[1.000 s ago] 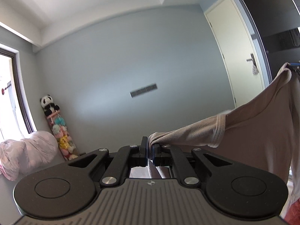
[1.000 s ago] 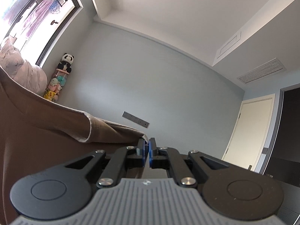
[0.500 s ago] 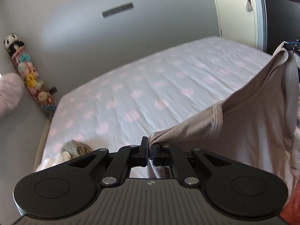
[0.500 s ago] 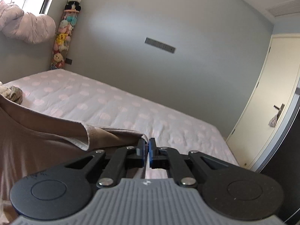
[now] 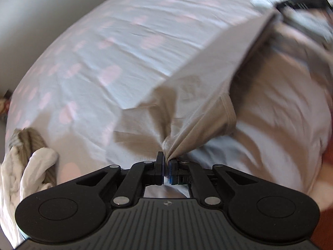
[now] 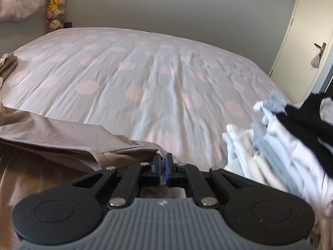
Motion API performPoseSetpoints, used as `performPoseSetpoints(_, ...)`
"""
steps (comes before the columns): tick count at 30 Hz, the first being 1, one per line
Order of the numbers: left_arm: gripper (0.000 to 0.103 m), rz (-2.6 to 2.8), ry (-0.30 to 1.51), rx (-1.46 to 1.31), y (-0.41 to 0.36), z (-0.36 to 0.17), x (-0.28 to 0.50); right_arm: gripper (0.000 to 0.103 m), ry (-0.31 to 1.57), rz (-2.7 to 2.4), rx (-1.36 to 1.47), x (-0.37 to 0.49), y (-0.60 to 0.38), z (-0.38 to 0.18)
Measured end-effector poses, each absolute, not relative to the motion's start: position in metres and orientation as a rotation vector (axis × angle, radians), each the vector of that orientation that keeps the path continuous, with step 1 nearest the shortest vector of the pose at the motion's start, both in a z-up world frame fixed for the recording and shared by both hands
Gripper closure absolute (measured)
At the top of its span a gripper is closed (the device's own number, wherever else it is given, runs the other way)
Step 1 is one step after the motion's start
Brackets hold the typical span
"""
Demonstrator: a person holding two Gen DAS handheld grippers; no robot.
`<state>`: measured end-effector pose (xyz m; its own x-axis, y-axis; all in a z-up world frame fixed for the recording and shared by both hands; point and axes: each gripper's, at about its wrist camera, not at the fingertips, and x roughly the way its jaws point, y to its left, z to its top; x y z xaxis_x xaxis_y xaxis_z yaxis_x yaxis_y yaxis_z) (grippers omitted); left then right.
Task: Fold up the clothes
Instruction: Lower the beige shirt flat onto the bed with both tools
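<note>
A beige shirt (image 5: 199, 95) stretches between both grippers, low over a bed. My left gripper (image 5: 166, 160) is shut on a bunched corner of it, and the cloth runs up and to the right from the jaws, its ribbed collar (image 5: 228, 114) showing. In the right wrist view the same beige shirt (image 6: 62, 133) lies out to the left on the bed sheet (image 6: 162, 79). My right gripper (image 6: 163, 160) is shut on its other corner, just above the sheet.
The bed carries a white sheet (image 5: 116, 41) with pink dots. A pile of white, grey and black clothes (image 6: 287, 137) sits at the right. A striped and white heap (image 5: 27, 156) lies at the left edge. Plush toys (image 6: 54, 4) hang in the far corner, a door (image 6: 312, 31) stands right.
Both grippers have dropped from high in the room, where they faced the wall and ceiling, down to the bed. The shirt went from hanging in the air to lying out over the sheet.
</note>
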<state>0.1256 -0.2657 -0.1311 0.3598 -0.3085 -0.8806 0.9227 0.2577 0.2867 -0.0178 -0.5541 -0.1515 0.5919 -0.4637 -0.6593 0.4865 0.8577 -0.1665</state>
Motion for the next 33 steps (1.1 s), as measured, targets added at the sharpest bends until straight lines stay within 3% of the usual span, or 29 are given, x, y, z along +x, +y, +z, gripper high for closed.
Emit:
performPoseSetpoints(7,0.097,-1.062,0.856,1.119,-0.270,-0.169,0.092,0.098,0.742,-0.589,0.148,-0.033,-0.555,-0.173)
performPoseSetpoints(9,0.084,-1.089,0.869,1.152,-0.268,-0.173,0.086,0.098,0.728,-0.593,0.165,-0.034,-0.557,-0.173)
performPoseSetpoints(17,0.064,-1.178,0.823,1.197,-0.266,-0.148,0.073,0.098,0.680,-0.589,0.251,-0.040,-0.566,-0.177)
performPoseSetpoints(29,0.070,-1.239,0.802,1.451,-0.301,-0.181,0.091,0.098,0.656,-0.562,0.301,-0.043,-0.571,-0.181)
performPoseSetpoints(33,0.093,-1.270,0.781,1.513,-0.307,-0.193,0.087,0.098,0.660,-0.557,0.315,-0.041,-0.573,-0.184)
